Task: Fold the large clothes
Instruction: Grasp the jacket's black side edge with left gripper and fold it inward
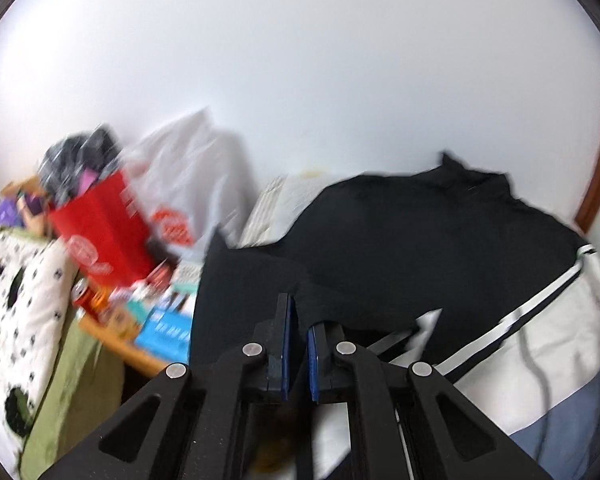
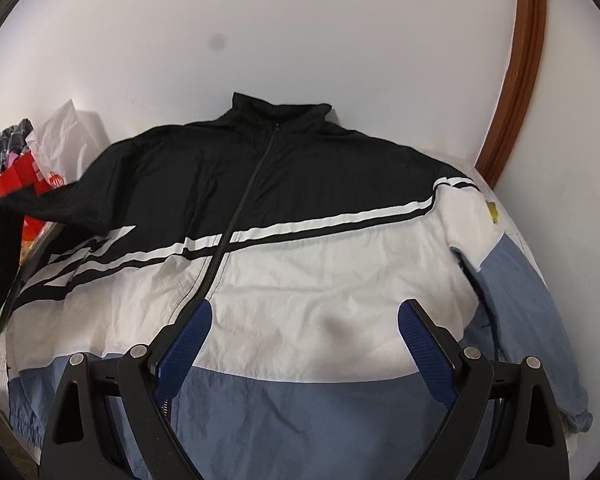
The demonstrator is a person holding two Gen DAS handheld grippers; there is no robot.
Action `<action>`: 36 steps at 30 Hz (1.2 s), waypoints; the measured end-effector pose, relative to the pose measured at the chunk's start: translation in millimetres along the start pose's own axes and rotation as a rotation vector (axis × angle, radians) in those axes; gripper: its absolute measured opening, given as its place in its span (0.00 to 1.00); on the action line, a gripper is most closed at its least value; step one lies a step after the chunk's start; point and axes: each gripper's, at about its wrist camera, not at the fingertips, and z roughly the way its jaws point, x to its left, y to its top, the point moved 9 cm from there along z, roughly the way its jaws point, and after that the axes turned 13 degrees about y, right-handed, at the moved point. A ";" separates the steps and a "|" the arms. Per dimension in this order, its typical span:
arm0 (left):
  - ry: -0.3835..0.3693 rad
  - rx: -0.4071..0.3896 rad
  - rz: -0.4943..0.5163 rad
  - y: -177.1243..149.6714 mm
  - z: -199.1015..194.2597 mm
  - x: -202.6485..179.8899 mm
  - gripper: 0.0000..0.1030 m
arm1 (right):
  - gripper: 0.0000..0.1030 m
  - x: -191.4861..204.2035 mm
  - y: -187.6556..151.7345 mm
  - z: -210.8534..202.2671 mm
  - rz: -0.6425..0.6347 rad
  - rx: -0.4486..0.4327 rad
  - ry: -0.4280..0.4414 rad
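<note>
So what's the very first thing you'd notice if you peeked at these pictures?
The big jacket spread flat, zipped up, black on top, white in the middle and blue at the bottom. Next, the left gripper pinching the black sleeve, while the right gripper hangs open above the white part. Off to the left stands a bright red bag amid clutter.

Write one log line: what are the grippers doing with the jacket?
left hand-held gripper: shut on black sleeve | right hand-held gripper: open, over jacket

Left gripper (image 1: 299,320) fingers (image 1: 285,344) pinching black jacket sleeve (image 1: 256,284).
</note>
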 end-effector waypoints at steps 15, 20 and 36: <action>-0.226 0.032 0.192 1.9 -3.6 -196.3 0.07 | 0.91 -70.3 -25.3 -10.2 0.057 0.000 -0.023; -0.221 0.086 0.233 -23.5 6.3 -216.8 0.07 | 0.91 -92.7 -41.6 -9.1 0.084 0.013 -0.033; -0.293 0.012 0.206 -46.2 -50.4 -172.3 0.72 | 0.81 -51.5 -34.4 -26.6 -0.006 -0.005 -0.007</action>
